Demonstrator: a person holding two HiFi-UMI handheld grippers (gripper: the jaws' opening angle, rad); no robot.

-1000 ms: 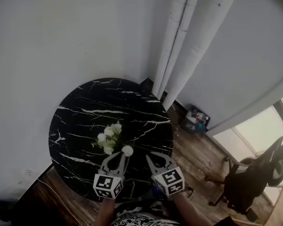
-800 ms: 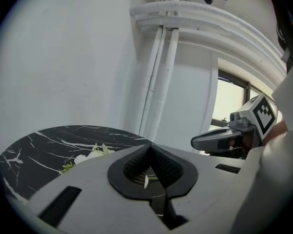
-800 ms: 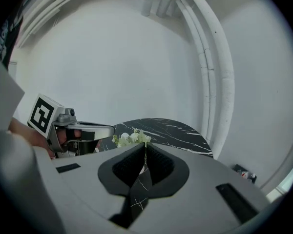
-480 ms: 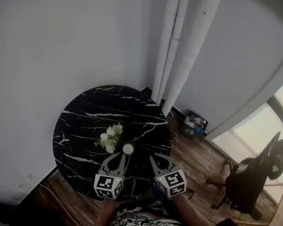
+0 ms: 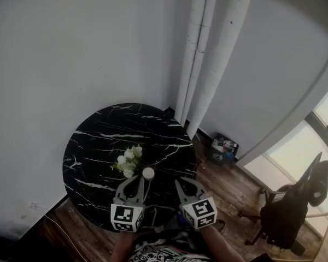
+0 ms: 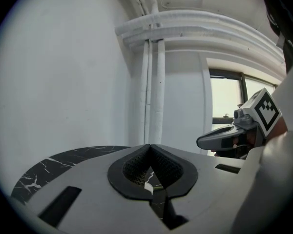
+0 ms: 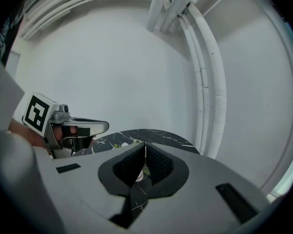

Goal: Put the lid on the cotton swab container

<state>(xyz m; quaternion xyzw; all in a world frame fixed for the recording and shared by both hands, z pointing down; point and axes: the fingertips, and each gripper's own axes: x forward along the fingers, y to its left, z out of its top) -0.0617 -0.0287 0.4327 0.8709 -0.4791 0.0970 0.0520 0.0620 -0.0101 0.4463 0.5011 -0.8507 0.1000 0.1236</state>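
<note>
A small round white object (image 5: pixel 148 173) stands on the black marble table (image 5: pixel 98 141), beside white flowers (image 5: pixel 128 161). From above I cannot tell whether it is the cotton swab container or its lid. My left gripper (image 5: pixel 140 177) hovers at the table's near edge with its tips just left of that object, jaws shut and empty. My right gripper (image 5: pixel 179 180) is level with it to the right, jaws also closed on nothing. In the left gripper view the tips (image 6: pixel 149 147) meet, and a sliver of white (image 6: pixel 147 186) shows below them.
White pipes (image 5: pixel 199 53) run down the wall corner behind the table. A box of small items (image 5: pixel 223 148) lies on the wooden floor to the right, and an office chair (image 5: pixel 295 206) stands further right by a window.
The head view has tilted, so the table sits a little lower and smaller in frame. Both grippers keep their places at the near edge, still shut.
</note>
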